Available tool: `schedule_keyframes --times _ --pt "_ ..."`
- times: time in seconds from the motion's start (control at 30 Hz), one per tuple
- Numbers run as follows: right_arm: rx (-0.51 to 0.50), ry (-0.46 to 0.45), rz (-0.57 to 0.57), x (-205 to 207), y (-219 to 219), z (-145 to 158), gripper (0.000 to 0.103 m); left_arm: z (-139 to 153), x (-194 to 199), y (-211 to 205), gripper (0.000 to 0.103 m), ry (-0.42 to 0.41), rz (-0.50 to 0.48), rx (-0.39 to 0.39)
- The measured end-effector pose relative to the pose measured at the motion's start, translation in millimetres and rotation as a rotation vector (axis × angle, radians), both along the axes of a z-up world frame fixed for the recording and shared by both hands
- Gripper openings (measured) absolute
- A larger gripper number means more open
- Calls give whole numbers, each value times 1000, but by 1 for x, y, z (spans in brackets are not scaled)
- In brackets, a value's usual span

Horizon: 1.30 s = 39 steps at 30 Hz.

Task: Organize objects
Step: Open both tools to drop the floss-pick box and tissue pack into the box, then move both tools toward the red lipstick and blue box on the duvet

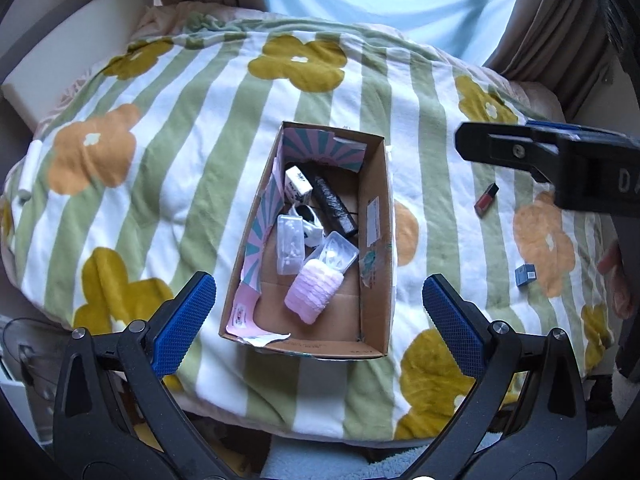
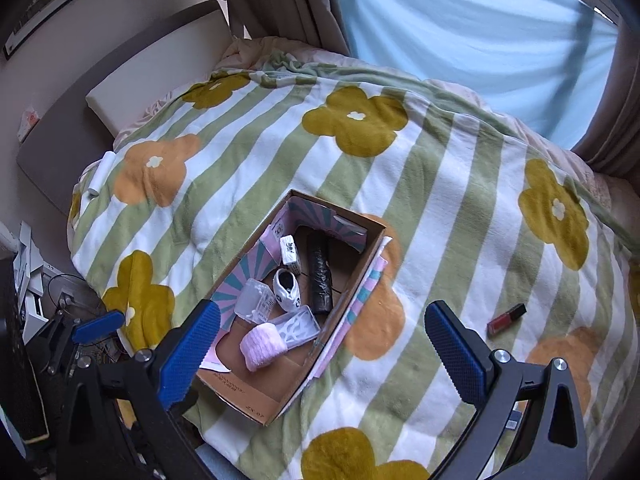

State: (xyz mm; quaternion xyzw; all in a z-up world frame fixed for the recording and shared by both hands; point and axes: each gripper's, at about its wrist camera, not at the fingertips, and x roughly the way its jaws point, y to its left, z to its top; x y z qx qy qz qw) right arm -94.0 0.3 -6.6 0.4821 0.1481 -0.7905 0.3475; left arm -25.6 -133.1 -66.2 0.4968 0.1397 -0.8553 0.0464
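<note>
Cardboard box (image 1: 374, 240) sits near the middle of the striped flower blanket (image 1: 192, 152) in the left wrist view, its long walls running away from the camera, with wide bare blanket on its left side. Inside lie a pink fluffy roll (image 1: 314, 294), two clear plastic cases (image 1: 289, 248), a black roll (image 1: 334, 210), a small white carton (image 1: 298, 188) and a white-and-black piece. The left gripper (image 1: 318, 304) hangs above the box's near end, fingers spread wide and holding nothing. To the right of the box, well apart from it, a red lip gloss tube (image 1: 486, 199) and a small blue box (image 1: 525, 275) lie on the blanket, with the right gripper's body above them. A white tube (image 1: 30, 170) lies at the blanket's far left edge.

From the right wrist view, the box (image 2: 256, 400) lies angled, low and left of centre. The right gripper (image 2: 322, 340) is above the box's near right wall, fingers spread apart, empty. The lip gloss tube (image 2: 506, 320) lies just right of the right finger on open blanket. The blanket (image 2: 460, 208) is bare toward the far edge, where a pale blue curtain (image 2: 460, 28) hangs. One blue pad of the left gripper (image 2: 98, 330) shows off the blanket's left edge.
</note>
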Motion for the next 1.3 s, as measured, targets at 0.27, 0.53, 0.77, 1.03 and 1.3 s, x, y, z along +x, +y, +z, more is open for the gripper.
schedule_keyframes --times 0.27,0.53,0.77,1.03,1.3 --pt "-2 27 -127 18 62 15 102 34 -8 29 102 76 -52 -54" --pt "23 74 -329 22 138 23 102 57 -20 71 102 129 -140 -58" --pt "10 53 -483 27 194 20 102 67 -29 105 102 150 -216 -59" --pt "24 78 -532 29 221 21 102 71 -41 133 102 144 -262 -73" --pt "14 71 -584 20 243 19 102 73 -64 153 102 126 -311 -99"
